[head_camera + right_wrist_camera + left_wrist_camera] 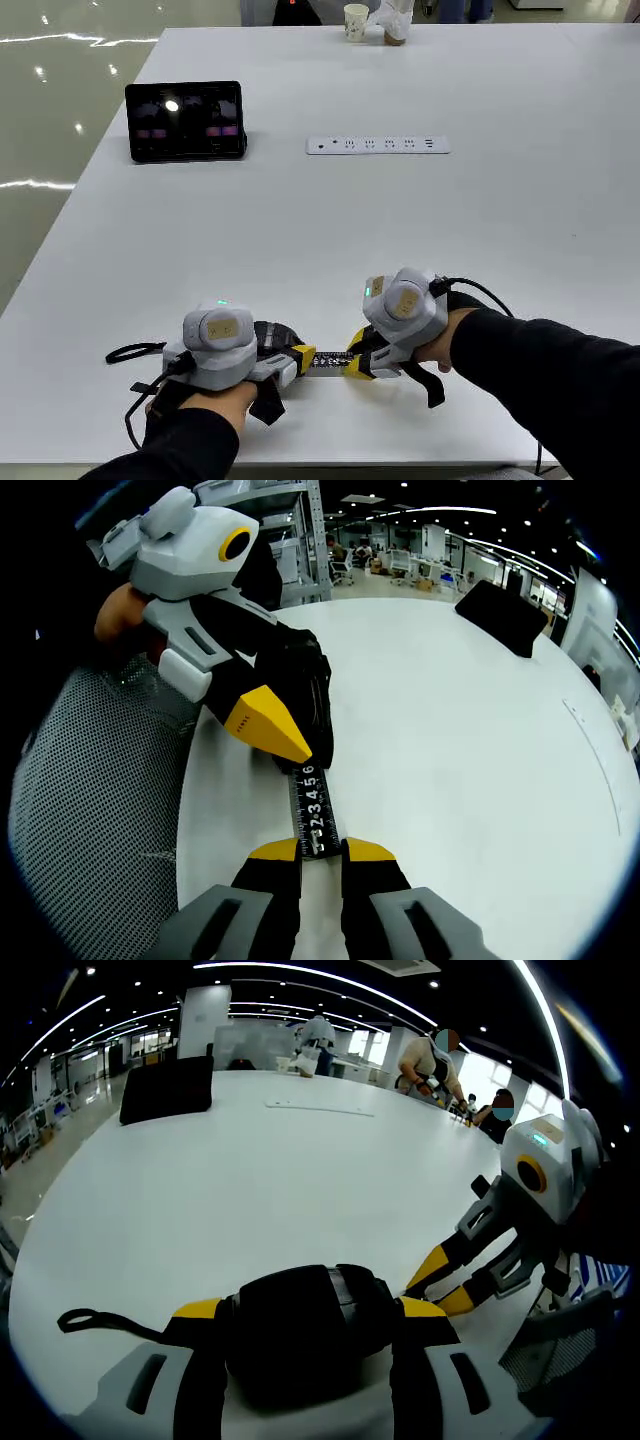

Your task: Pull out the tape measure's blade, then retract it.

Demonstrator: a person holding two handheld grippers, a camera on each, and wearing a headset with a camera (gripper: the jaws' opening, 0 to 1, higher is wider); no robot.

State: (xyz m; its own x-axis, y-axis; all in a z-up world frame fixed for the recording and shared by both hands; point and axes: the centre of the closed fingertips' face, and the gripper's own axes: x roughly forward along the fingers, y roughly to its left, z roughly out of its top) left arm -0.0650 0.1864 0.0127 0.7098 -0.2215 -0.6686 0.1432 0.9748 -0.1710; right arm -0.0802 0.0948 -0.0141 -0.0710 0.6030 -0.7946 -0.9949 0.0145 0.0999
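A black tape measure [305, 1325] lies near the table's front edge, clamped between the yellow-tipped jaws of my left gripper [310, 1310]; its black wrist strap [95, 1322] trails off to the left. In the head view the case [277, 340] shows beside the left gripper [285, 365]. A short length of dark blade [312, 805] with white numbers runs out of the case [300, 695]. My right gripper [320, 850] is shut on the blade's end. In the head view the blade [328, 358] spans the small gap between both grippers, with the right gripper [355, 365] at its right end.
A black tablet [186, 120] stands at the far left of the white table [420, 220]. A white power strip [377, 145] lies mid-table and a paper cup [356, 21] sits at the far edge. People sit at the far side [430, 1060]. A grey mesh chair [90, 800] is beside the table.
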